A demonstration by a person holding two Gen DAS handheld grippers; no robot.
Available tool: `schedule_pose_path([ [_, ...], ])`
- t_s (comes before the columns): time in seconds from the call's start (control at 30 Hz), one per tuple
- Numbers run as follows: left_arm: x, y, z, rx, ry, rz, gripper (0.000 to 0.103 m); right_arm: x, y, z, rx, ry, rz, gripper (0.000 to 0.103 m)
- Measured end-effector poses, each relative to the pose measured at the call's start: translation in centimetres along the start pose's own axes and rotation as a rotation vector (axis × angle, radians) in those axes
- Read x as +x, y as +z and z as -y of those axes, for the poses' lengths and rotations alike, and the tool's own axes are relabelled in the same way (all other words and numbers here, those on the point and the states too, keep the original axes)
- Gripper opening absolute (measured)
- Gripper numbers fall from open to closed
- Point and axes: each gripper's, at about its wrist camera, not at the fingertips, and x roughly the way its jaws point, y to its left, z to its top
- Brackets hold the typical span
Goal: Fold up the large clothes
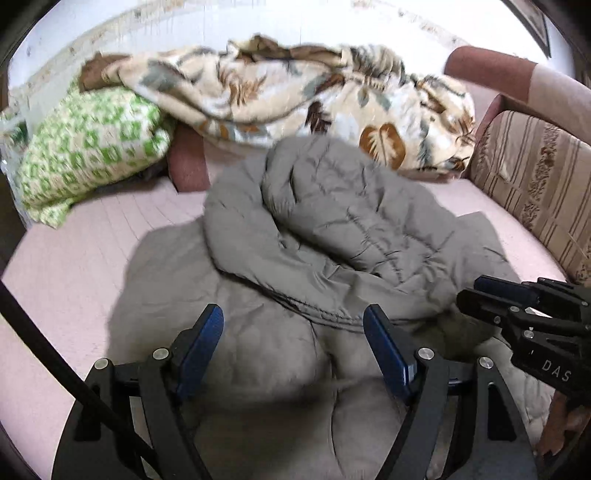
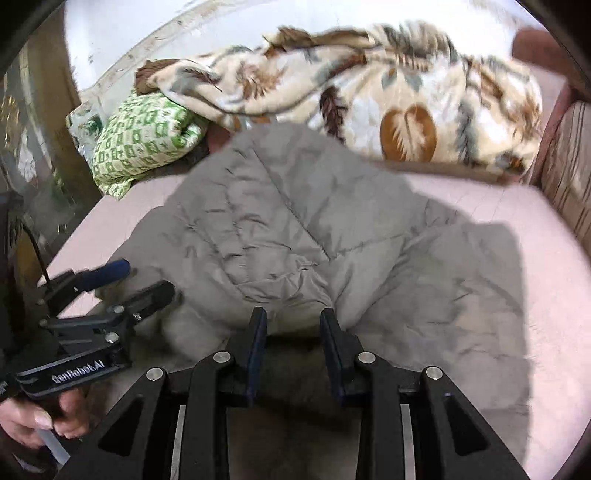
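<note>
One large grey quilted jacket [image 1: 343, 229] lies rumpled across the middle of a pale pink sofa seat [image 1: 92, 240], its upper part folded over itself into a thick roll while the lower part spreads flat toward the near edge. Above that near part the left gripper [image 1: 293, 323] hangs with its blue-padded fingers [image 1: 201, 347] spread wide and nothing between them, the pads clear of the cloth. To its right the right gripper [image 2: 293, 326] points down at the same near part of the jacket; its jaws stand partly apart with an empty gap, and no fabric is pinched in them. In the right wrist view a hand [image 2: 40, 421] grips the handle of the left tool at the lower left. Behind the jacket, against the white wall [image 1: 184, 22], a cream blanket with brown and grey leaf print [image 1: 332, 99] is heaped along the back of the seat, just beyond the jacket's far edge. Left of it sits a green-and-white patterned bundle [image 1: 88, 147], and a striped cushion [image 1: 535, 184] leans at the right end.
</note>
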Motion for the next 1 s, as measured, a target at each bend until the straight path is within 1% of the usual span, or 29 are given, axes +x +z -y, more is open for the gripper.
schedule_pose_path([
  [0.03,-0.9,-0.2,0.0,0.005,0.002,0.009,0.077,-1.1,-0.2,-0.3,-0.004,-0.010,0.008,0.032],
  [0.13,-3.6,-1.3,0.0,0.007,0.007,0.021,0.077,-3.8,-2.0,-0.4,0.044,0.006,0.023,0.033],
  [0.2,-5.2,-2.4,-0.3,0.004,0.008,0.012,0.077,-5.4,-4.0,-0.4,0.065,0.003,0.011,0.033],
  [0.3,-7.5,-4.8,-0.8,-0.016,0.020,0.003,0.077,-7.2,-6.7,-0.5,0.056,-0.020,-0.016,0.034],
  [0.37,-9.0,-7.0,-1.2,-0.042,0.029,-0.014,0.077,-8.4,-8.0,-0.6,0.050,-0.026,-0.026,0.034],
  [0.4,-9.6,-8.0,-1.3,-0.051,0.035,-0.025,0.077,-9.3,-8.9,-0.6,0.048,-0.030,-0.023,0.035],
  [0.43,-10.3,-9.1,-1.6,-0.057,0.041,-0.033,0.077,-10.0,-9.6,-0.6,0.048,-0.029,-0.021,0.038],
  [0.5,-11.4,-10.9,-1.9,-0.058,0.069,-0.042,0.077,-11.2,-11.3,-0.4,0.058,-0.030,-0.018,0.042],
  [0.57,-12.2,-12.8,-2.2,-0.056,0.110,-0.057,0.077,-11.8,-12.9,-0.4,0.060,-0.030,-0.033,0.042],
  [0.67,-12.2,-14.7,-2.5,-0.080,0.143,-0.094,0.078,-11.9,-14.8,-0.5,0.051,-0.045,-0.055,0.042],
  [0.77,-10.8,-16.7,-2.8,-0.109,0.158,-0.177,0.077,-10.7,-16.3,-0.6,0.048,-0.059,-0.110,0.042],
  [0.8,-9.9,-17.3,-2.9,-0.120,0.165,-0.221,0.078,-10.1,-16.6,-0.6,0.045,-0.063,-0.129,0.043],
  [0.83,-9.6,-17.7,-2.9,-0.131,0.174,-0.240,0.079,-9.5,-17.2,-0.7,0.031,-0.077,-0.139,0.043],
  [0.93,-9.7,-17.8,-2.5,-0.119,0.201,-0.243,0.084,-9.1,-17.7,-1.7,-0.043,-0.131,-0.115,0.050],
  [1.0,-9.9,-18.7,-2.5,-0.118,0.202,-0.200,0.091,-8.9,-18.1,-2.2,-0.075,-0.166,-0.109,0.057],
])
